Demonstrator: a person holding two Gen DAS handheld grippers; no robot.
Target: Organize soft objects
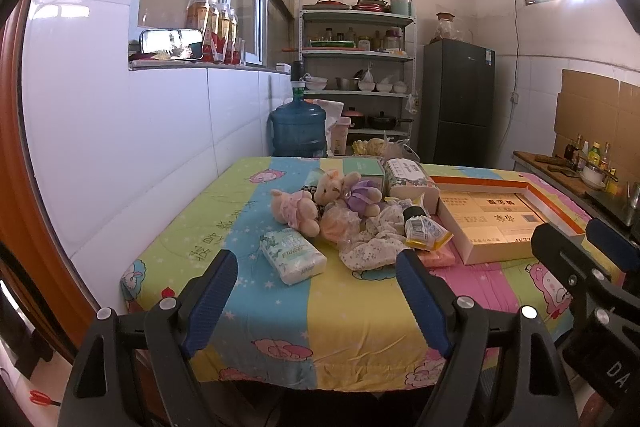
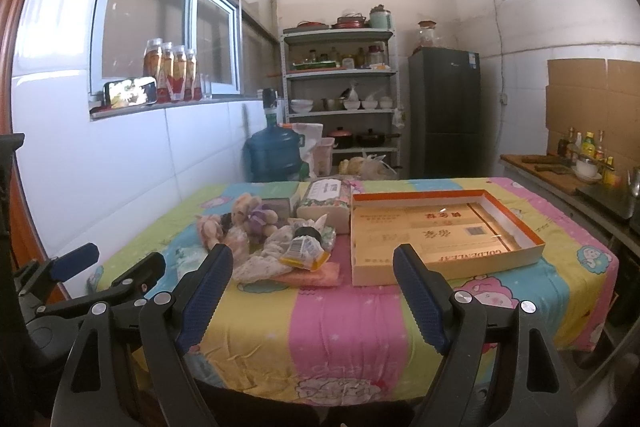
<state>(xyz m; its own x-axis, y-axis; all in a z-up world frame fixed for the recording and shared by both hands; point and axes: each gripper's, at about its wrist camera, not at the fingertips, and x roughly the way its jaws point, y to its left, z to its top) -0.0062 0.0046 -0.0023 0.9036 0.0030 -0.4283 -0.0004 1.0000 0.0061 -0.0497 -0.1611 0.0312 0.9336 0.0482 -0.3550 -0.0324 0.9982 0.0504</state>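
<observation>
Blue ribbed pads line both fingers of the left gripper (image 1: 316, 291), which is spread wide over the near edge of the table (image 1: 352, 315) and holds nothing. In the left wrist view, a tissue pack (image 1: 293, 255) lies just ahead of the left finger. Behind it sits a pile of soft items: a pink plush (image 1: 294, 209), a second plush (image 1: 332, 187) and a purple plush (image 1: 362, 195), all touching. A floral cloth (image 1: 372, 247) lies in front of them, partly hidden by the right finger. A yellow packet (image 1: 426, 233) rests on the cloth. A tissue box (image 1: 410, 179) stands behind the pile. An open box (image 1: 500, 219) lies to the right; its near corner is covered by the right gripper (image 1: 580, 247), which is cut off by the frame edge.

In the right wrist view, the right gripper (image 2: 314, 293) is likewise spread, with nothing between its fingers. The box (image 2: 440, 231) lies ahead, and its tray looks bare, though glare makes this uncertain. The plush pile (image 2: 248, 215) sits left of it, partly masked by the left finger. The left gripper (image 2: 108, 263) shows at the left edge, only partly in view.
</observation>
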